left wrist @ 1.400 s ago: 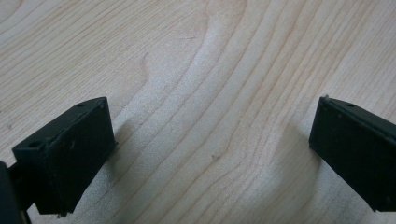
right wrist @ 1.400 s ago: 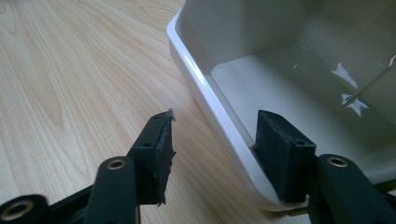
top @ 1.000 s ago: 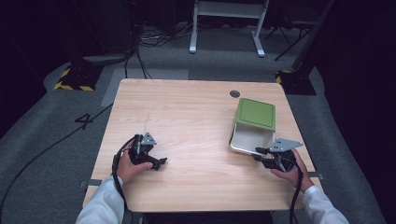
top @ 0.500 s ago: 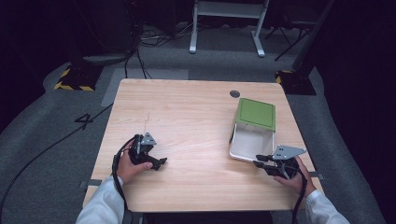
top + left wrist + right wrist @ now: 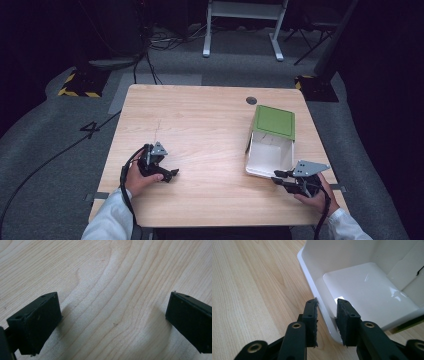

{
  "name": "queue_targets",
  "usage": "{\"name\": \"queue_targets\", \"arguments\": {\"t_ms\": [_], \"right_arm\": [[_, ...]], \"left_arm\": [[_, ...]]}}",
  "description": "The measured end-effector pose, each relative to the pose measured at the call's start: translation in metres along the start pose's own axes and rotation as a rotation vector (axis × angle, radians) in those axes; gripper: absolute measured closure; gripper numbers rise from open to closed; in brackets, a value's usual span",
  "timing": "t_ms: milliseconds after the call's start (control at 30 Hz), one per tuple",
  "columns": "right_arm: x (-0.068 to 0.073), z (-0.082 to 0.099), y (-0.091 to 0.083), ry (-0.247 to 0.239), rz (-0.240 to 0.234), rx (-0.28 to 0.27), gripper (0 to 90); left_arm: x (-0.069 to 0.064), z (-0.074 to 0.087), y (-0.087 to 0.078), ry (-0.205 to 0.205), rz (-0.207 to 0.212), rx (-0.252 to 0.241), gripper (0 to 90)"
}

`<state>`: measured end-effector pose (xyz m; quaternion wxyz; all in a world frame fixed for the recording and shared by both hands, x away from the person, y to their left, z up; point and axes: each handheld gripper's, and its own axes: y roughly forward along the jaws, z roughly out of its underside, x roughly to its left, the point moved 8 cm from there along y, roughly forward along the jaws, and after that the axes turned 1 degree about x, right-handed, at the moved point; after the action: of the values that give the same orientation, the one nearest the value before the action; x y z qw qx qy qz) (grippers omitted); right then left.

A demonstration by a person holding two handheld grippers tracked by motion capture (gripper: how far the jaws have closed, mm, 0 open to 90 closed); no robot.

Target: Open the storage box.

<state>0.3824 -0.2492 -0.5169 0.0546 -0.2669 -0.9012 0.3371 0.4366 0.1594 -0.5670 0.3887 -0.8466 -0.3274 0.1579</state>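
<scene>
The left claw (image 5: 172,173), black with two flat jaws, lies low in the person's left hand (image 5: 136,178), its jaws spread wide apart with nothing between them. The right claw (image 5: 326,315), held in the right hand (image 5: 314,192), has its jaws pinched together, pointing leftward.

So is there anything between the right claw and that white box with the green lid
Nothing visible. The right claw is already on the white plastic box with the green lid: its jaws straddle the near wall at a corner, one pad outside, one inside, clamped on it. The left claw rests open on the bare wooden table, apart from the box.
</scene>
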Motion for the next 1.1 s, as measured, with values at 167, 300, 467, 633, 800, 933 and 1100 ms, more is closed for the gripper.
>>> {"name": "queue_targets", "arguments": {"t_ms": [167, 300, 467, 633, 800, 933, 1100], "right_arm": [[0.005, 0.001, -0.001, -0.008, -0.004, -0.003, 70.5], [0.007, 0.001, -0.002, -0.014, -0.006, -0.004, 70.5], [0.011, 0.002, -0.003, -0.019, -0.011, -0.003, 70.4], [0.013, 0.002, -0.004, -0.017, -0.015, -0.007, 69.9], [0.016, 0.002, -0.004, -0.02, -0.016, -0.008, 69.9], [0.018, 0.002, -0.005, -0.017, -0.016, -0.006, 69.7], [0.021, 0.003, -0.006, -0.022, -0.016, -0.003, 69.2]], "left_arm": [[0.0, 0.0, 0.0, 0.0, 0.0, -0.001, 0.2], [0.0, 0.0, 0.0, -0.001, -0.001, -0.001, 0.2], [0.0, 0.0, 0.0, -0.001, -0.001, 0.0, 0.2], [0.0, 0.0, 0.0, -0.001, -0.001, 0.0, 0.2], [0.0, 0.0, 0.0, 0.0, -0.002, 0.0, 0.2], [0.0, 0.0, 0.0, -0.001, -0.001, 0.0, 0.2], [0.0, 0.0, 0.0, 0.0, -0.002, 0.0, 0.2]]}}
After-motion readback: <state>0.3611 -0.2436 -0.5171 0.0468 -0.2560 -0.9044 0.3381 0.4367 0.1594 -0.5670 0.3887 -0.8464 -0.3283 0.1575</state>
